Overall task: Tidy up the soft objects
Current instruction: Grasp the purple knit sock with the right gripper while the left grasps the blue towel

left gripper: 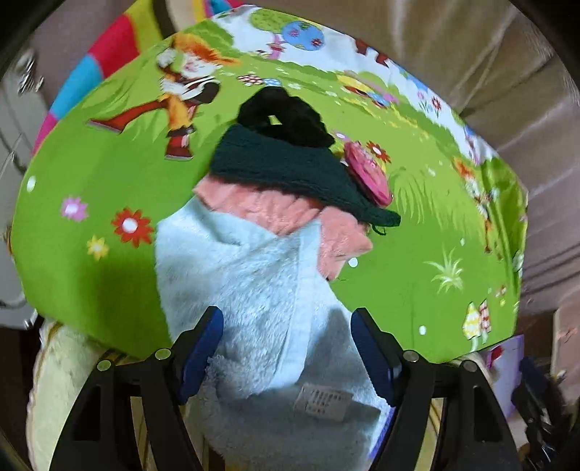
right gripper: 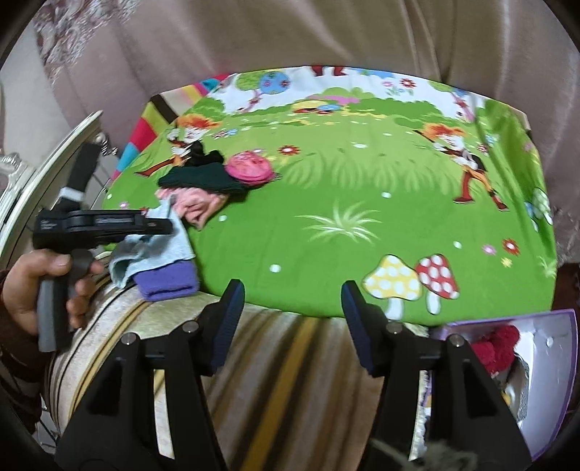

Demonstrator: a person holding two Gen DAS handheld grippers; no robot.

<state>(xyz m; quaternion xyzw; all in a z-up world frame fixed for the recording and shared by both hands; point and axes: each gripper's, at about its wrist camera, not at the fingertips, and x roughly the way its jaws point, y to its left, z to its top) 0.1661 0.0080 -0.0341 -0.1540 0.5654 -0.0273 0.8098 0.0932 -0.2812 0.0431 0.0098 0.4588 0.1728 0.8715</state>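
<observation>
Pale blue towel (left gripper: 253,290) lies at the near edge of the green cartoon cloth (left gripper: 90,253), overlapping a pink knit (left gripper: 261,210); dark green knit (left gripper: 282,170), black piece (left gripper: 286,116) and pink round cap (left gripper: 368,174) sit beyond. Left gripper (left gripper: 286,347) spread, pads either side of the towel, not pressing. Right gripper (right gripper: 291,319) spread, empty, over a striped cushion (right gripper: 282,380). Purple cloth (right gripper: 166,282) beneath the towel.

A green cartoon-printed sheet (right gripper: 362,188) covers the flat surface, with mushrooms and flowers on it; a striped beige cushion (right gripper: 275,369) lies along its near edge; beige curtains (right gripper: 326,32) hang behind; a silver frame (right gripper: 47,159) stands at the left.
</observation>
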